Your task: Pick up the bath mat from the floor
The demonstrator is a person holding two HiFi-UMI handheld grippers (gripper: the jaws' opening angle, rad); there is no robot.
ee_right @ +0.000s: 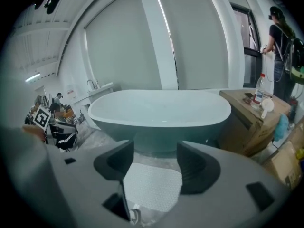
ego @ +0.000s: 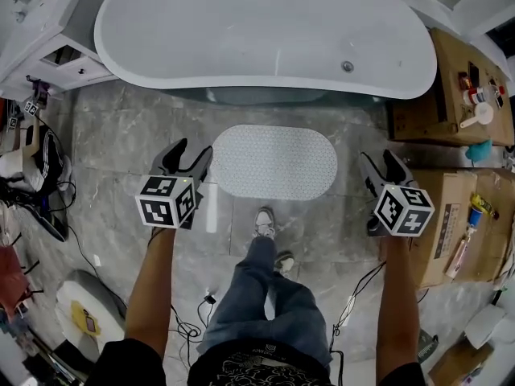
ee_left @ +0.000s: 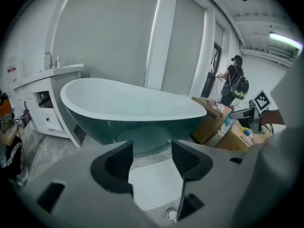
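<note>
A white oval bath mat (ego: 273, 161) with a dotted surface lies flat on the grey marble floor in front of the bathtub. My left gripper (ego: 191, 156) hovers above the floor just left of the mat's left end, jaws open and empty. My right gripper (ego: 383, 166) hangs to the right of the mat's right end, also open and empty. The mat (ee_left: 154, 183) shows between and below the jaws in the left gripper view, and the mat (ee_right: 152, 186) likewise in the right gripper view. Neither gripper touches it.
A white freestanding bathtub (ego: 265, 34) stands just beyond the mat. Cardboard boxes (ego: 451, 223) with bottles line the right side. A white cabinet (ego: 56, 51) is at the back left, bags and cables (ego: 32, 175) at the left. My shoes (ego: 265, 223) stand just before the mat. A person (ee_left: 235, 82) stands at a far window.
</note>
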